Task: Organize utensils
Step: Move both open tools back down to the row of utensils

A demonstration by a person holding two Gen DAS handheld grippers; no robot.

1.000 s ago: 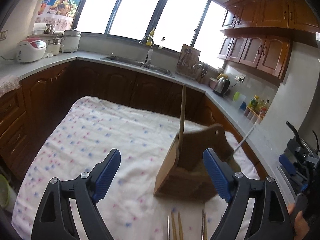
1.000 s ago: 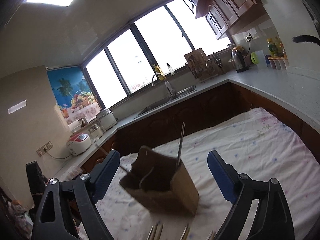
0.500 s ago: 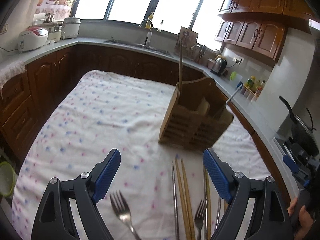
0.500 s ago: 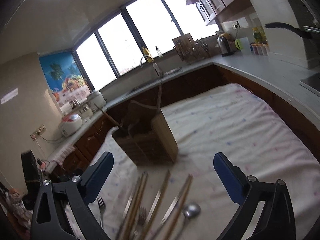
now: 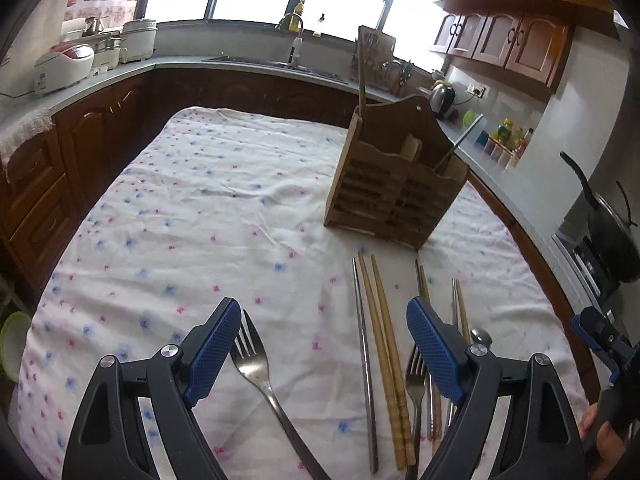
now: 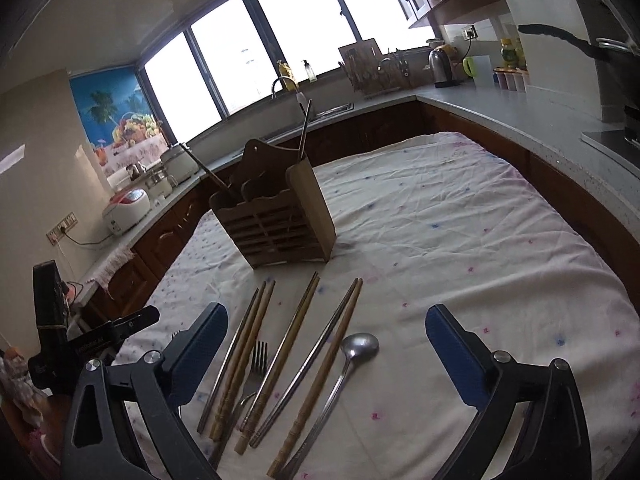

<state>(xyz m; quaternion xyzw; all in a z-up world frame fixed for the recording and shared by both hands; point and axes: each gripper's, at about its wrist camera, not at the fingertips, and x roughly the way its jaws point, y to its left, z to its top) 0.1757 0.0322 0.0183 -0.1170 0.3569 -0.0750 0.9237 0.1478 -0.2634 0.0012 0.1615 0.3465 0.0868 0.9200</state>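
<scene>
Left wrist view: we hold both grippers [image 5: 324, 344] [image 6: 326, 346] wide, empty, over cutlery laid near the far wooden holder [image 5: 394, 184], ready for sorting

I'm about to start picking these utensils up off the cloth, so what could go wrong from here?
1. The chopsticks lie side by side, nearly touching, with a fork between them; wide jaws may catch several at once.
2. The loose, wrinkled tablecloth could bunch under the fingertips.
3. The wooden holder already has utensils sticking out; a careless insertion might knock them or tip it.
</scene>
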